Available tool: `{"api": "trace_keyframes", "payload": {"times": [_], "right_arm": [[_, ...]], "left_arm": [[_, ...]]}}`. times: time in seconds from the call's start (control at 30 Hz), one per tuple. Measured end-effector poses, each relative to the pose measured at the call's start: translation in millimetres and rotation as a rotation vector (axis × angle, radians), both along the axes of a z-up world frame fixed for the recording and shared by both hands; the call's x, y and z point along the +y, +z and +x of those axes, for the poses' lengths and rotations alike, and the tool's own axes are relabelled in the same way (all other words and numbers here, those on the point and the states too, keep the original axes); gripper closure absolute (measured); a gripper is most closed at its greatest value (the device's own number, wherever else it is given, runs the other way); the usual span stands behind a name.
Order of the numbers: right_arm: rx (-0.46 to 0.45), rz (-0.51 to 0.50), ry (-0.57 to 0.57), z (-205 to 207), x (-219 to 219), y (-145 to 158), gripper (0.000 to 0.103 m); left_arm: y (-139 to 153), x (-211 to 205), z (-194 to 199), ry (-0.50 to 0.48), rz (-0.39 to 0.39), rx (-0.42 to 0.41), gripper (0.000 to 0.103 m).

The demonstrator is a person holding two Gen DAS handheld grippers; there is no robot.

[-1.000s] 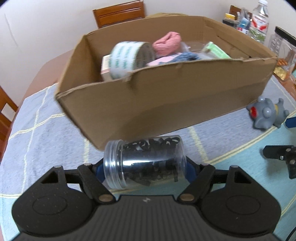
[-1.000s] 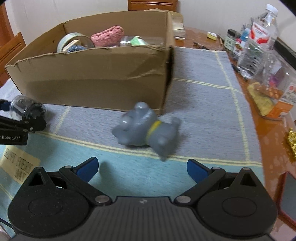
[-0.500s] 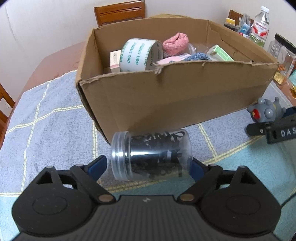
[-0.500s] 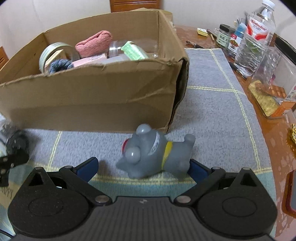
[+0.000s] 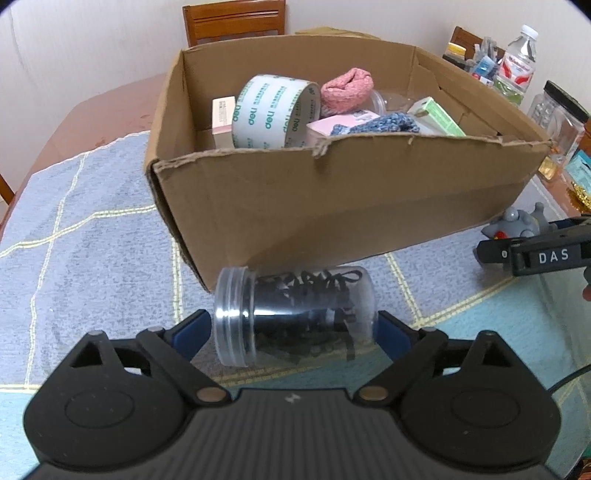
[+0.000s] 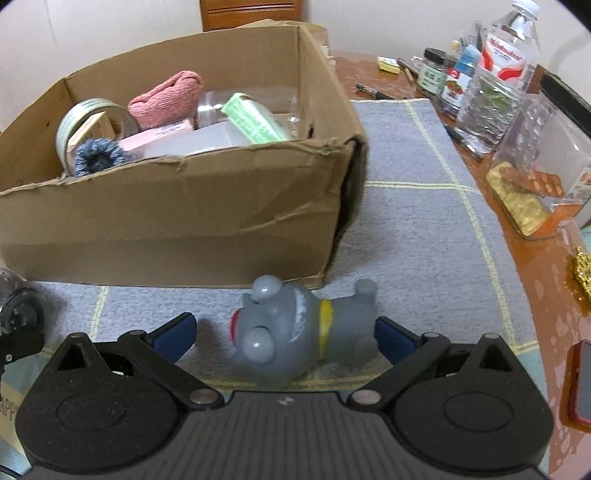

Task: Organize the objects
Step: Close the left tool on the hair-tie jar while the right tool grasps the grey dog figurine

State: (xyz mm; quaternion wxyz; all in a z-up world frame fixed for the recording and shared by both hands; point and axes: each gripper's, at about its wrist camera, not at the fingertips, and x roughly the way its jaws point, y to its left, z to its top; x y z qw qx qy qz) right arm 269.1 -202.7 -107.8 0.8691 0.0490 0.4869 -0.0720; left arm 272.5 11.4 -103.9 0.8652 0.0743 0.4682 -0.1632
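Observation:
A clear plastic jar with black bits inside lies sideways between the fingers of my left gripper, which is shut on its two ends, in front of the cardboard box. A grey toy animal lies on its side on the cloth between the open fingers of my right gripper; the right pad looks close to its rear, the left pad stands apart. The box holds a tape roll, a pink cloth and small packs.
A checked grey-blue cloth covers the table. Bottles and jars and a clear container stand along the right edge. A wooden chair stands behind the box. The right gripper shows in the left wrist view.
My right gripper has moved forward so the grey toy now lies between its fingers. My left gripper, with the jar, has risen, showing more of the box's inside.

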Motion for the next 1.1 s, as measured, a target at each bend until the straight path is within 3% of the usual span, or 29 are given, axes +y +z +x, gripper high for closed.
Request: {"api": "trace_keyframes", "payload": {"times": [0.27, 0.53, 0.73, 1.1], "right_arm": [[0.022, -0.019, -0.055, -13, -20, 0, 0.0], [0.014, -0.102, 0.015, -19, -9, -1, 0.0], [0.016, -0.024, -0.013, -13, -17, -6, 0.0], [0.001, -0.027, 0.001, -16, -20, -9, 0.0]], "left_arm": [[-2, -3, -3, -0.014, -0.002, -0.001, 0.009], [-2, -2, -4, -0.004, 0.002, -0.002, 0.004], [-12, -4, -4, -0.009, 0.002, 0.015, 0.001], [-17, -11, 0, 0.054, 0.016, -0.025, 0.001]]}}
